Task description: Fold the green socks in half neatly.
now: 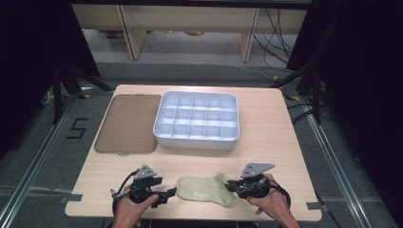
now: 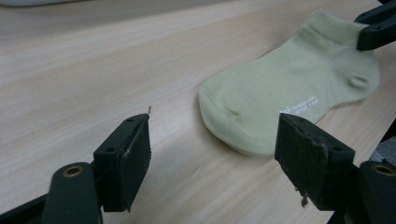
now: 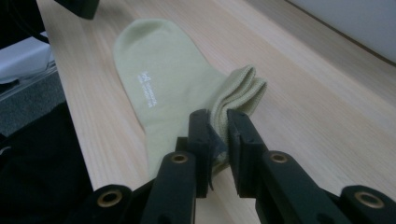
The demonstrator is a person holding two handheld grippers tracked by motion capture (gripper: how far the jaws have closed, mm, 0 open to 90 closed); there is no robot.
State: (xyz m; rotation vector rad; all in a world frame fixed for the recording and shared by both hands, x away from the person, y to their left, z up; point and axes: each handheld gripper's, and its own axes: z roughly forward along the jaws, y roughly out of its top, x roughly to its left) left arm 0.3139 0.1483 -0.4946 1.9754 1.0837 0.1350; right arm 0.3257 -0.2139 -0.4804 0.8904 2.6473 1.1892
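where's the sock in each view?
High view: sock at the table's near edge, between the two grippers.
Left gripper view: upper right, toe toward the camera, beyond the open jaws.
Right gripper view: centre left, with its cuff end pinched in the right gripper.
Shared landmark: the small white print on the sock, seen in all three views.

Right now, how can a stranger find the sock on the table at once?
Start at the white tray in the table's middle, then move to the near edge. There, between the left gripper and right gripper, lies the sock: the sole soft, pale green thing, its cuff pinched by the right gripper.
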